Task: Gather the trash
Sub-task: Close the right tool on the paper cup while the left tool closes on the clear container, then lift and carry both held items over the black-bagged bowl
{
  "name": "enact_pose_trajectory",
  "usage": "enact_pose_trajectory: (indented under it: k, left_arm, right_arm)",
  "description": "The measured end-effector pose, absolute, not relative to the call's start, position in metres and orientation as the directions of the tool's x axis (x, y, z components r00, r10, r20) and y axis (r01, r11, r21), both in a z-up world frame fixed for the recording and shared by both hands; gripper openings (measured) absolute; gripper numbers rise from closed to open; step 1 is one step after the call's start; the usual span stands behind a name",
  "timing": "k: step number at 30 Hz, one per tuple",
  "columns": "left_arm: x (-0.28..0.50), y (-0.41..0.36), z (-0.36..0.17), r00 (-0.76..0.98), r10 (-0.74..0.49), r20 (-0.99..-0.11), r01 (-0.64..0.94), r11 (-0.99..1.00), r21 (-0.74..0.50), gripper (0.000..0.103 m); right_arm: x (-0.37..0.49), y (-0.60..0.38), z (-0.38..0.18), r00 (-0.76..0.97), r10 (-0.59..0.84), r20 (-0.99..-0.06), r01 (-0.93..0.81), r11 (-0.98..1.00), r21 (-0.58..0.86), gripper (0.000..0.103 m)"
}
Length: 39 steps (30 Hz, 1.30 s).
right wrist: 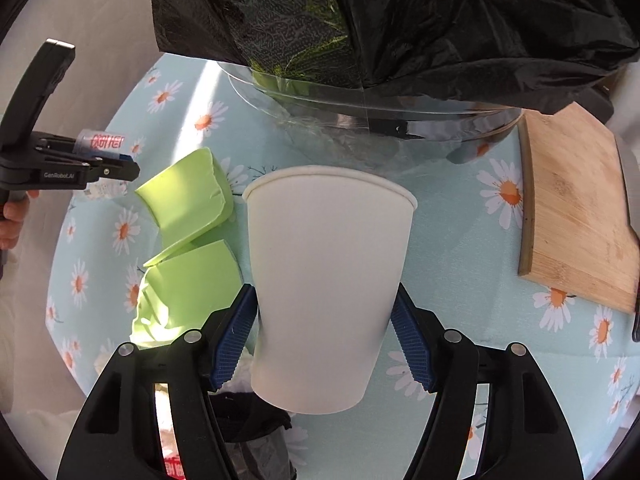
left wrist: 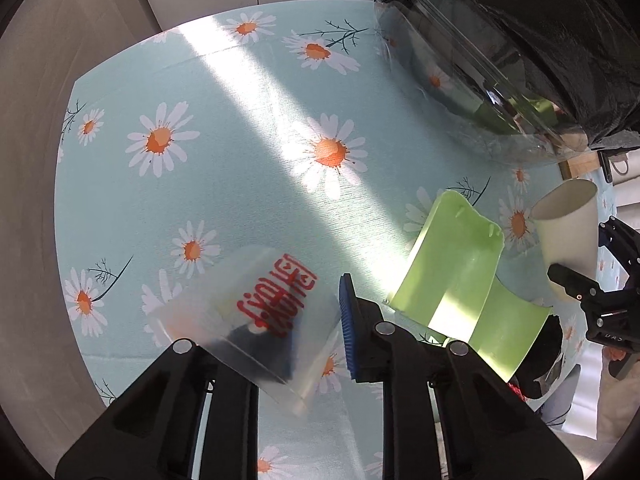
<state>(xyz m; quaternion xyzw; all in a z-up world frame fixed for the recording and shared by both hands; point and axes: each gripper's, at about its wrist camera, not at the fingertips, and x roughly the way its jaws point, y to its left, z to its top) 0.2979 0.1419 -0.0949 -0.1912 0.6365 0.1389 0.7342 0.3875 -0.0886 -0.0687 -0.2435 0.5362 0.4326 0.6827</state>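
Note:
In the left wrist view a clear plastic cup (left wrist: 256, 320) with red lettering lies tilted between my left gripper's (left wrist: 304, 324) jaws. One pad shows darkly through its wall and the blue pad (left wrist: 347, 320) sits at its other side, so the gripper is shut on the cup. The right wrist view shows that cup (right wrist: 102, 142) held in the left gripper (right wrist: 120, 164) above the table. My right gripper (right wrist: 324, 340) is shut on a white paper cup (right wrist: 328, 272), with a blue pad against each side. Bent green pieces (left wrist: 452, 264) (right wrist: 188, 196) lie on the cloth between the two grippers.
A black trash bag (left wrist: 520, 20) (right wrist: 440, 20) drapes over a clear round container (right wrist: 320, 100) at the far side of the daisy tablecloth (left wrist: 200, 200). A wooden board (right wrist: 576, 208) lies on the right. Dark crumpled material (right wrist: 248, 420) sits under the right gripper.

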Motion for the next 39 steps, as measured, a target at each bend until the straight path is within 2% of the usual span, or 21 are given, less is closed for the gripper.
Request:
enact_pose_trajectory:
  k: [5,16,22,39]
  left_arm:
    - [0.280,0.132,-0.087,0.137,-0.034,-0.990,-0.459,0.884,-0.093,0.010]
    - [0.245,0.101,-0.047,0.157,0.025,-0.987,-0.428,0.903,-0.045,0.009]
    - [0.249,0.092,-0.018,0.234,0.071,-0.970,-0.402,0.915,-0.030,0.009]
    - [0.273,0.049,0.092,0.413,0.223,-0.883,-0.288,0.952,0.106,0.009]
  right_arm:
    - [0.384,-0.118,-0.060,0.067,0.350,-0.934,-0.841,0.524,0.135,0.063]
    - [0.371,-0.151,-0.044,0.126,0.393,-0.911,-0.815,0.564,0.130,0.063]
    - [0.371,-0.169,-0.025,0.171,0.425,-0.889,-0.796,0.591,0.129,0.063]
    - [0.390,-0.207,0.096,0.348,0.565,-0.748,-0.794,0.602,0.086,0.063]
